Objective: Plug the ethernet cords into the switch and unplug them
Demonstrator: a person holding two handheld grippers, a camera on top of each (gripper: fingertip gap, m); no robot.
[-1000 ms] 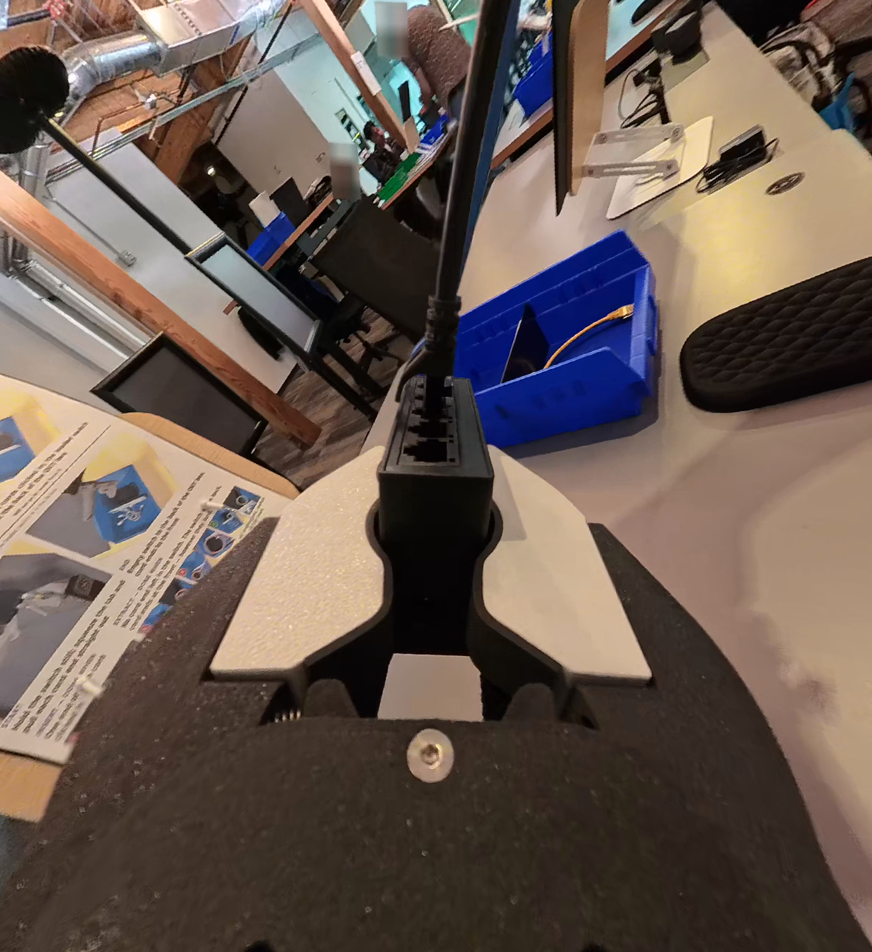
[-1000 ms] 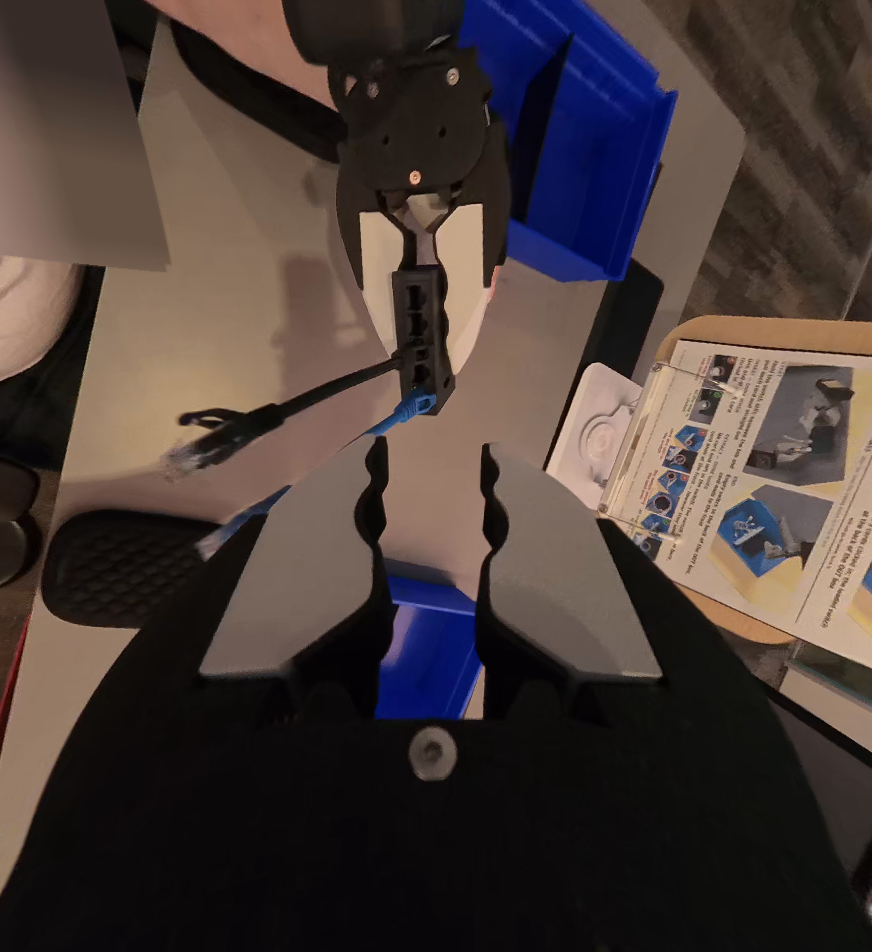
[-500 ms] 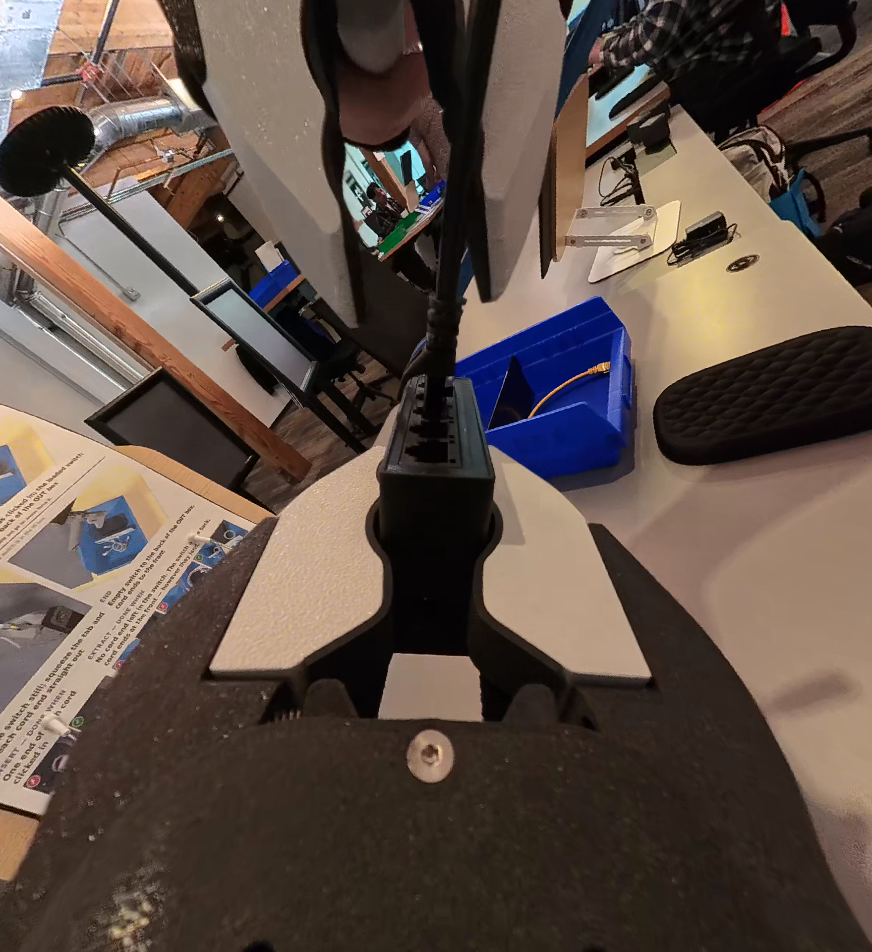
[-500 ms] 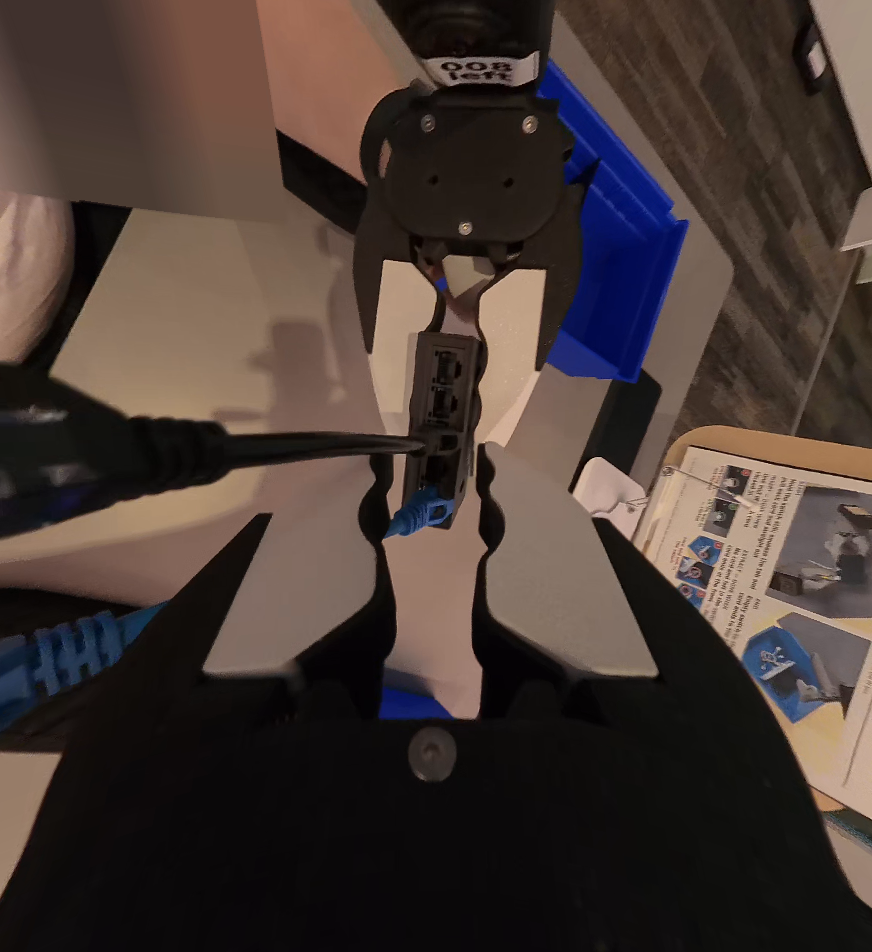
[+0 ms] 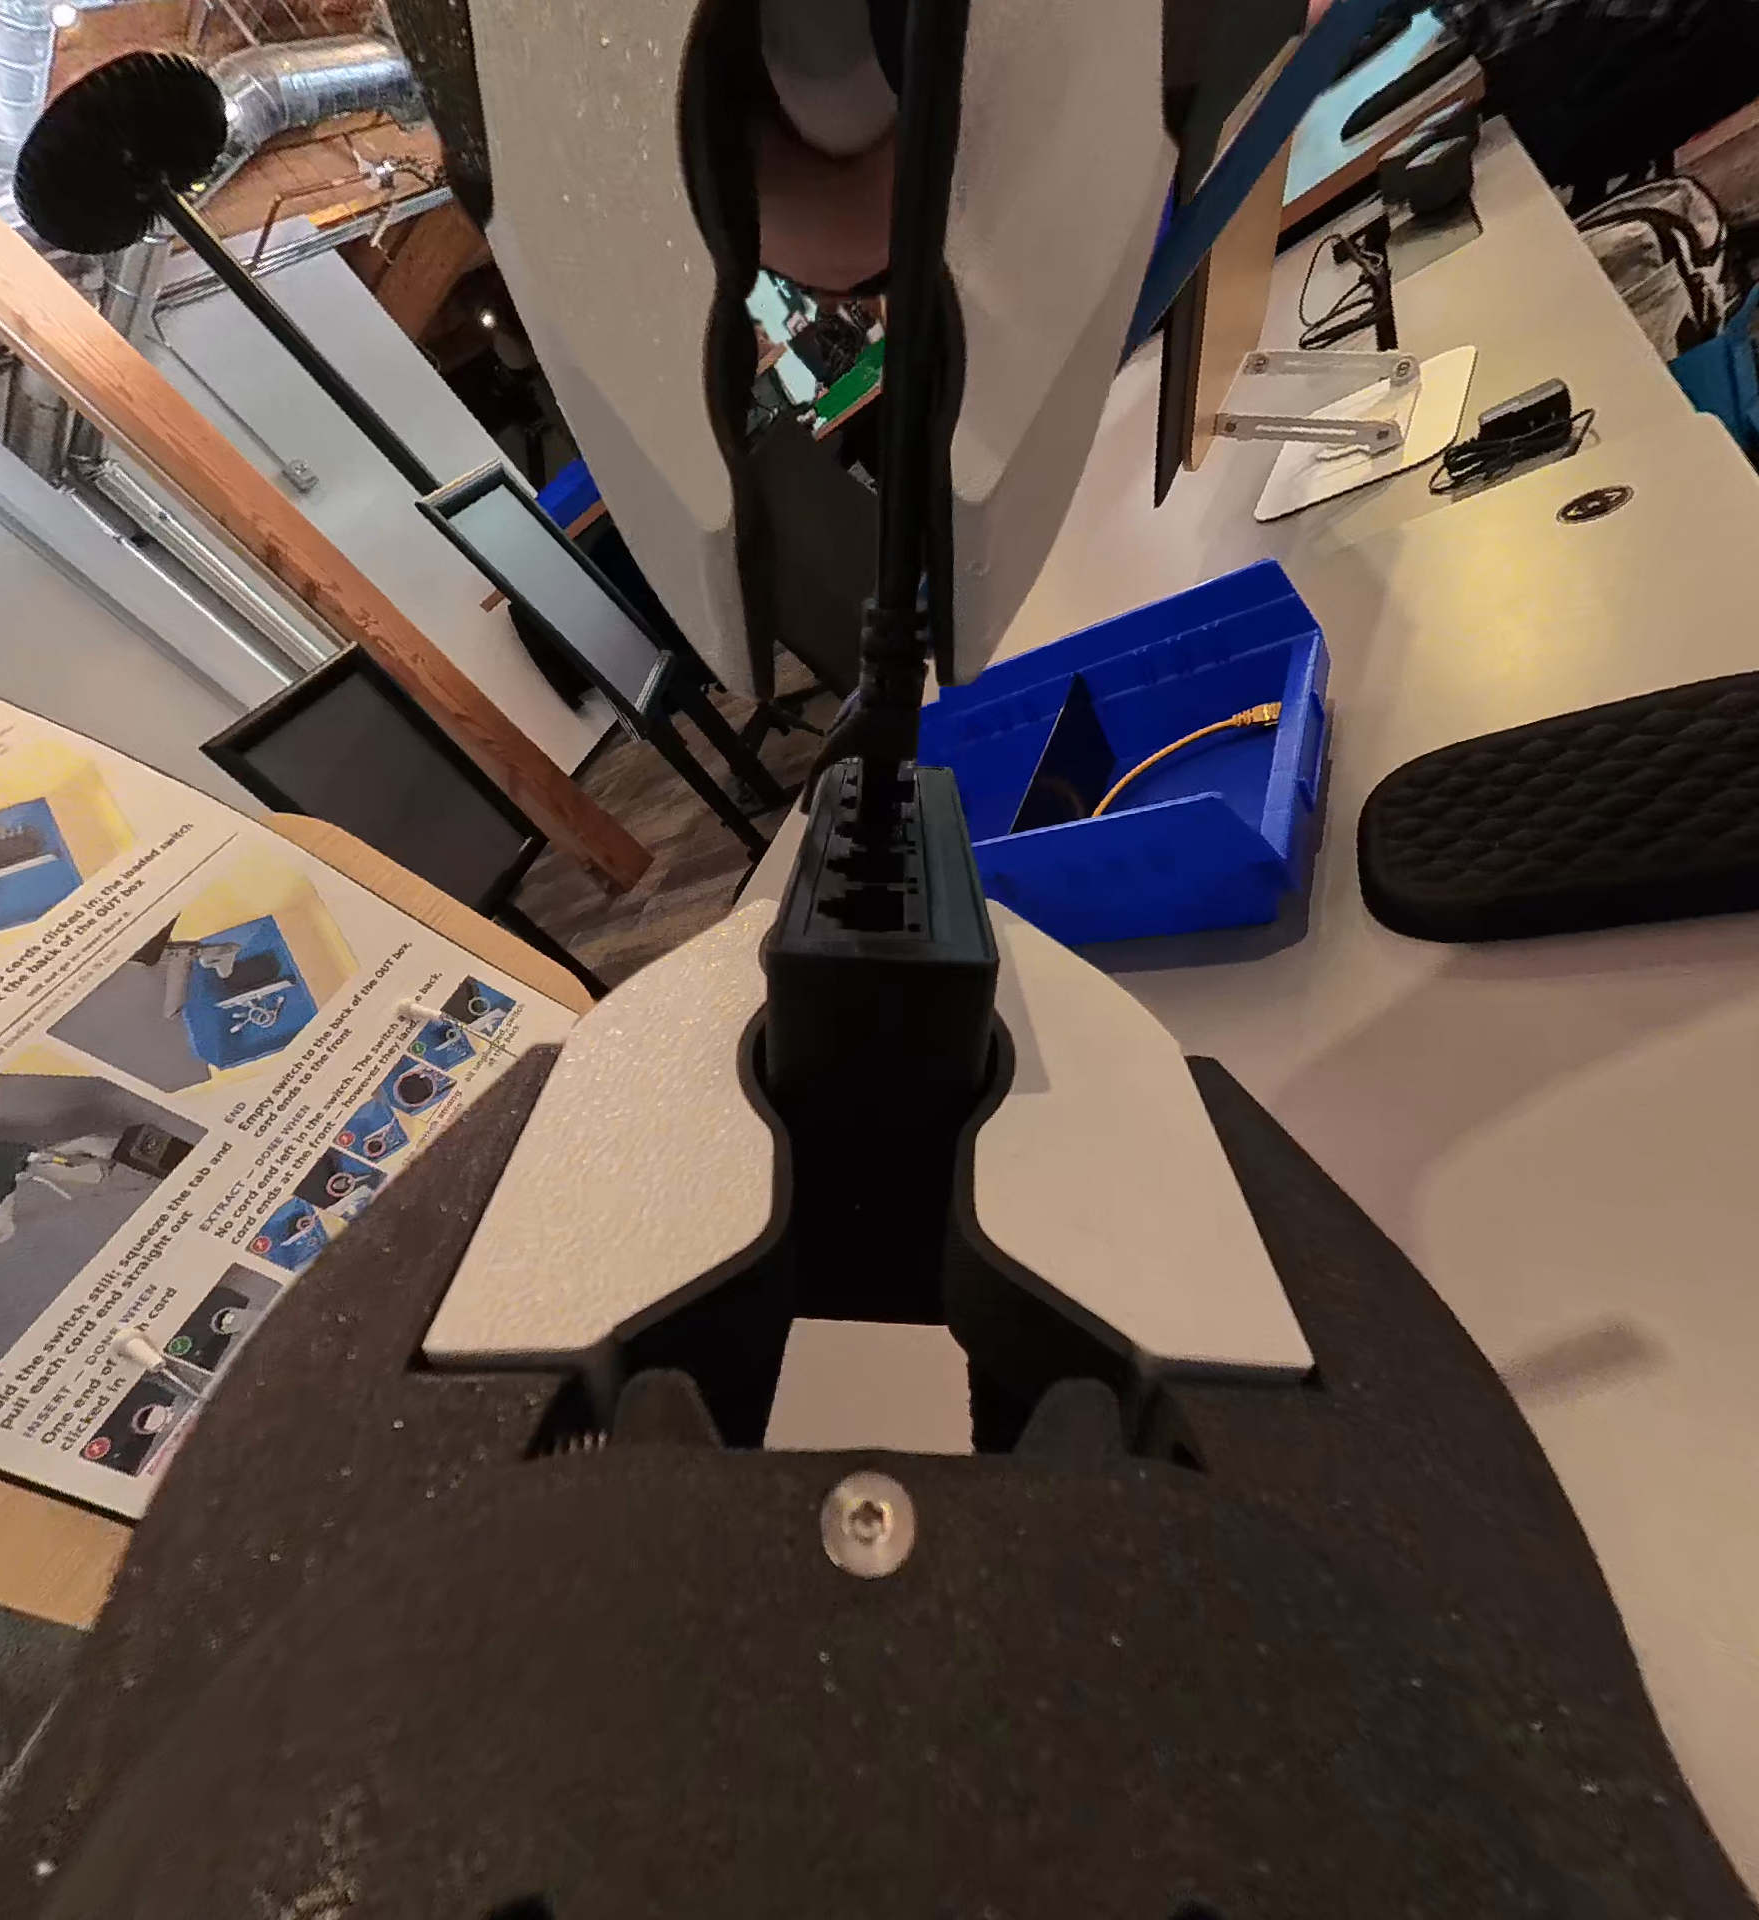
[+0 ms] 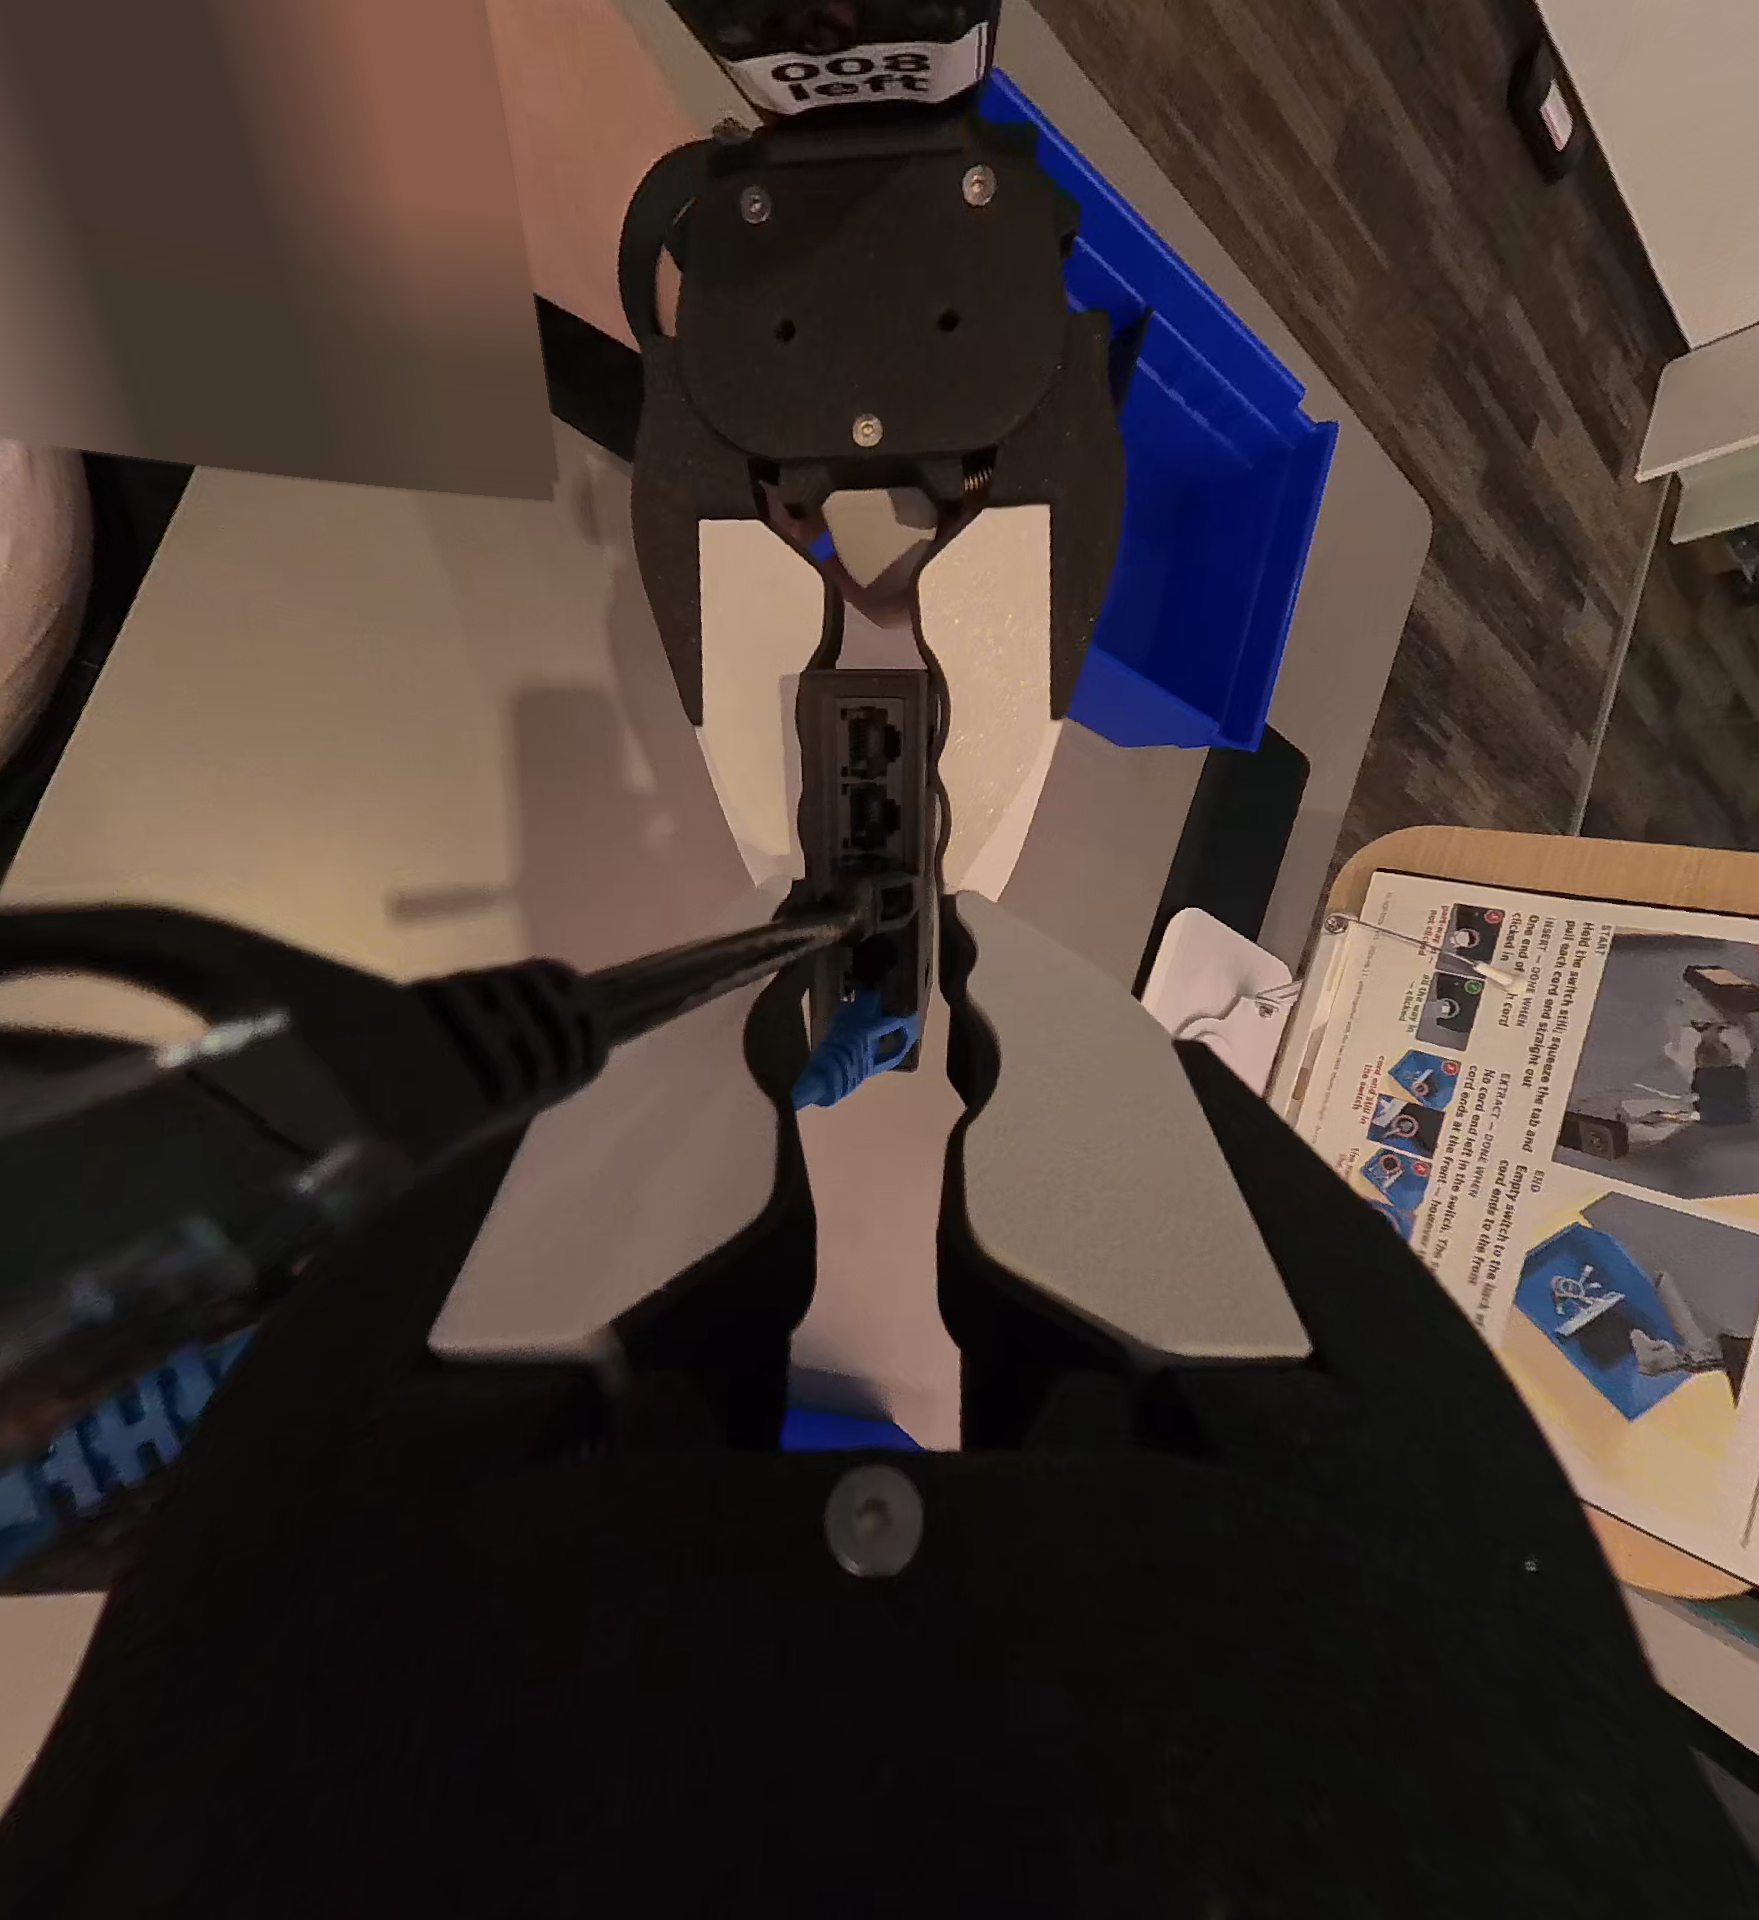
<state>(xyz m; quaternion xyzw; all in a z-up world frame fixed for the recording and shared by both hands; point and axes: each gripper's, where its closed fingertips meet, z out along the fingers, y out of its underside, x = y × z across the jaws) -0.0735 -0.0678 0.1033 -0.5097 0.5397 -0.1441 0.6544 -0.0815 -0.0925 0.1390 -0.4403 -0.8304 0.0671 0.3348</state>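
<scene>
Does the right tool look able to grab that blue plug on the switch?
Probably yes: the right tool is open, its tips flanking the blue plug on the switch. The black cord crosses nearby.

My left claw (image 5: 880,997) has two pale grey, grainy-faced fingers (image 5: 646,1153) with wavy black inner edges, on a rough black body with one silver hex screw in the middle. My right claw (image 6: 875,1039) is built the same, its grey fingers (image 6: 1114,1164) darker in shade. From there, the left unit's handle carries a white label
</scene>
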